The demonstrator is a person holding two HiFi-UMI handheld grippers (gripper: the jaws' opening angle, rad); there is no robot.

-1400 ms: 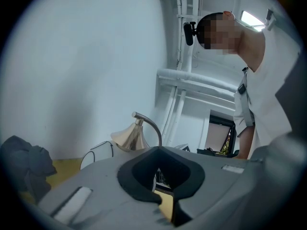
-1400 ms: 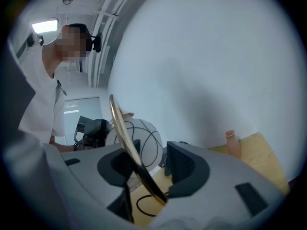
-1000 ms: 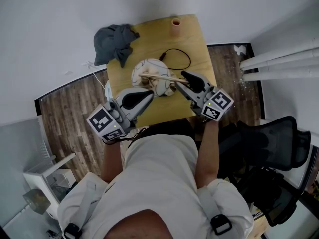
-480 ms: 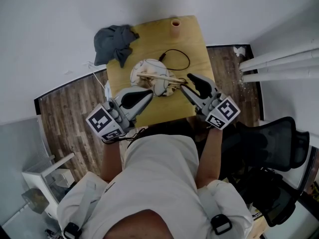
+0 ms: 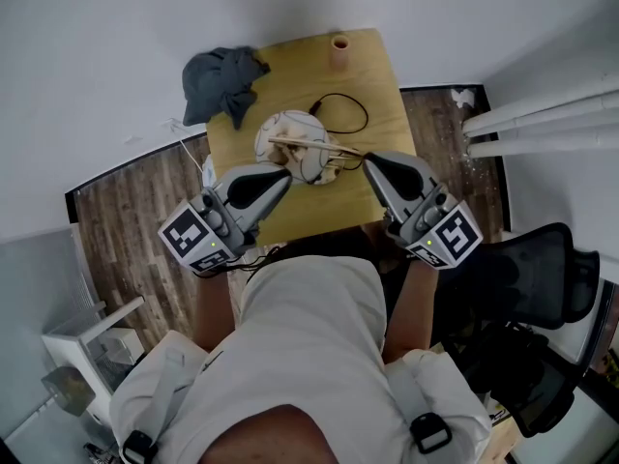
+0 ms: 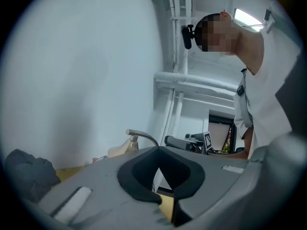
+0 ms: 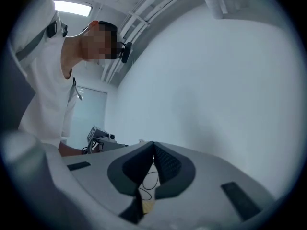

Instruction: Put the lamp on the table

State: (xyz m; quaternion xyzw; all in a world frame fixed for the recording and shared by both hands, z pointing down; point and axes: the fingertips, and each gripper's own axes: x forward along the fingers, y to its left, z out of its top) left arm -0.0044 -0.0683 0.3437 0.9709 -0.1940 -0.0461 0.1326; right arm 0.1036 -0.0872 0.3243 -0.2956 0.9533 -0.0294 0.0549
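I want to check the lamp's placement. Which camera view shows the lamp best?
The head view: it looks down on the whole lamp on the wooden table. The left gripper view catches only a beige part with a curved metal neck beyond its jaws, probably the lamp. The right gripper view shows black cable, no lamp.

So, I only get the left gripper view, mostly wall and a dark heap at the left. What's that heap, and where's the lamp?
Observer: The heap is a grey cloth draped over the table's far left corner.
Operator: And the lamp?
Observer: The head view shows the lamp on the middle of the table.
Operator: Is the other gripper holding it?
Observer: No. The right gripper has just been closing its jaws, with nothing between them.
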